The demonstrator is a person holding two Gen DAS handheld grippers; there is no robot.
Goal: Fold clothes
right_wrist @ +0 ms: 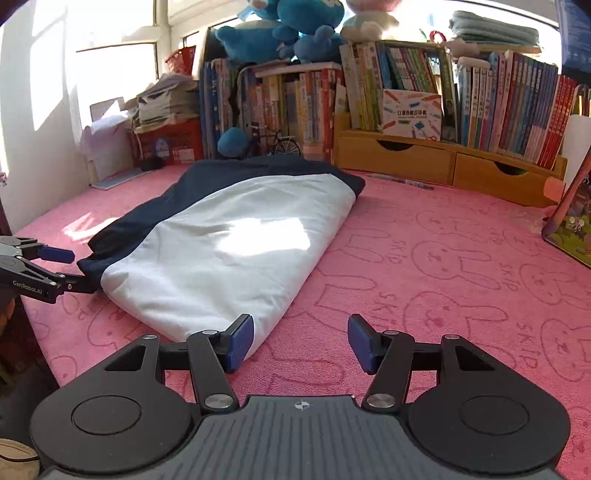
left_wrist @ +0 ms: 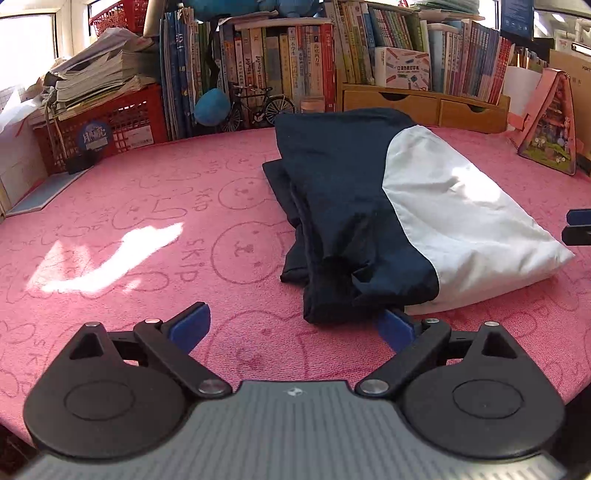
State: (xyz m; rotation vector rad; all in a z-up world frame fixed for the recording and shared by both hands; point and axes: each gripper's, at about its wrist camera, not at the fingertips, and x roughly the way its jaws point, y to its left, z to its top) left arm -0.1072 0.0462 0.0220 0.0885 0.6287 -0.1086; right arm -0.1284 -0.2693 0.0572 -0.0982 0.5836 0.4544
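Folded into a long soft bundle on the pink terry cloth [right_wrist: 424, 229] printed with rabbit outlines: a navy-and-white garment [left_wrist: 369, 206], matte cotton, creased. Left gripper [left_wrist: 295, 326] low at its navy end, blue-padded fingers spread wide, one pad tucked just under the hem. Right gripper [right_wrist: 301, 341] at the white corner, fingers moderately apart, empty, left pad touching cloth. Behind, upright books [right_wrist: 517, 107].

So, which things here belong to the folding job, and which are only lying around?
For the job:
- navy and white garment
- left gripper, jaws open
- right gripper, jaws open

Only lying around:
- books
- toy bicycle
- blue plush toys
- red crate
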